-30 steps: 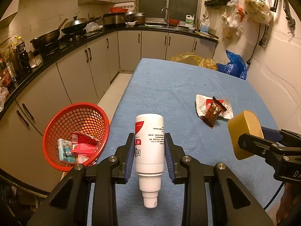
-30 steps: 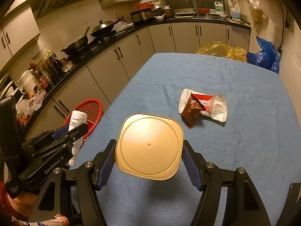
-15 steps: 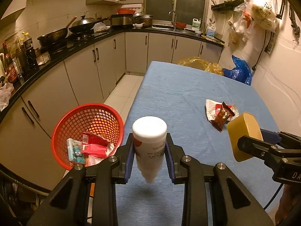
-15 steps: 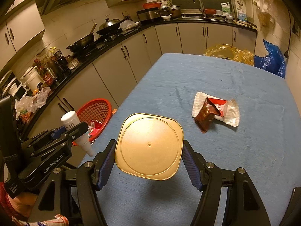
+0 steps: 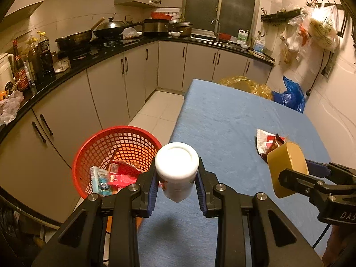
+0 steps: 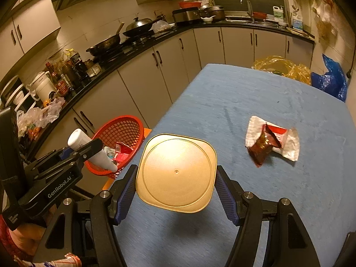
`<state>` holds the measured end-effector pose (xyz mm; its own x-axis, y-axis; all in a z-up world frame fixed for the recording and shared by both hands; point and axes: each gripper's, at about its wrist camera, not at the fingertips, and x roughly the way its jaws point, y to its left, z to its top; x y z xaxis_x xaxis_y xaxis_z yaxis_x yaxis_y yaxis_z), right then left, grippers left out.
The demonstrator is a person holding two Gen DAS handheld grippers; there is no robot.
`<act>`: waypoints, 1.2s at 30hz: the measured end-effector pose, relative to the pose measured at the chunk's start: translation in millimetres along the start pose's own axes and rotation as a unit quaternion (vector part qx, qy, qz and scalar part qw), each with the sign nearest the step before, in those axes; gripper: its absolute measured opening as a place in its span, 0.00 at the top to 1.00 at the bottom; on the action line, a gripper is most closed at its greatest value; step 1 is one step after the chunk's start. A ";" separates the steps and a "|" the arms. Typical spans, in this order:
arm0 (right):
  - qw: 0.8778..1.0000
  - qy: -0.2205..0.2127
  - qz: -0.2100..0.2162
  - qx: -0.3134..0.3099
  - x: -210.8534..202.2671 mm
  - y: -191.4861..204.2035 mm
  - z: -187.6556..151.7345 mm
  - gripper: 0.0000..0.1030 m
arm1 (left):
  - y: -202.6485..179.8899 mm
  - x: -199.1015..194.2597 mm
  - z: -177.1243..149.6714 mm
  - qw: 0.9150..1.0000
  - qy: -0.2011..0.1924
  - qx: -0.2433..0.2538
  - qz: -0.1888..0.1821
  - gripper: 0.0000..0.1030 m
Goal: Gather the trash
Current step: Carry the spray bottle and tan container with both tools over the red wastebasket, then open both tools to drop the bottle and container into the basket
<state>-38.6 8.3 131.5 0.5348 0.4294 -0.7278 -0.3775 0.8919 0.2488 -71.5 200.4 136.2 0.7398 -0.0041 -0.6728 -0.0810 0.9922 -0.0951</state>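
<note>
Trash was in transit: left gripper [image 5: 176, 183] clamped a white bottle [image 5: 176, 170] at lower centre, right gripper [image 6: 175, 191] held a tin [image 6: 175, 172]. Next call: reach over the basket [image 5: 100, 141] at lower left, then release.

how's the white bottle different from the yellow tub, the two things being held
The white bottle is round and slim; the yellow tub is squarish with rounded corners and much wider. The left gripper holds the bottle with jaws close together, while the right gripper spreads wide around the tub. The bottle hangs nearer the red basket; the tub is over the blue table. Both are clamped and off the table.
</note>
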 end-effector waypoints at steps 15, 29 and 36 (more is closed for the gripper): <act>0.999 0.013 0.032 -0.025 31.0 37.4 22.9 0.30 | 49.3 1.0 9.4 0.999 -0.006 -0.036 0.034 0.72; 0.997 0.024 0.068 -0.040 82.3 88.5 55.8 0.30 | 114.5 20.5 8.4 0.996 0.020 -0.066 0.064 0.72; 0.995 0.046 0.078 -0.031 114.8 103.5 74.3 0.30 | 133.7 38.8 4.9 0.995 0.037 -0.076 0.053 0.72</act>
<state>39.9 160.3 121.3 0.3950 0.5451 -0.7395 -0.4985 0.8033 0.3259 -50.3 333.5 100.9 0.6706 0.0845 -0.7370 -0.2599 0.9573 -0.1267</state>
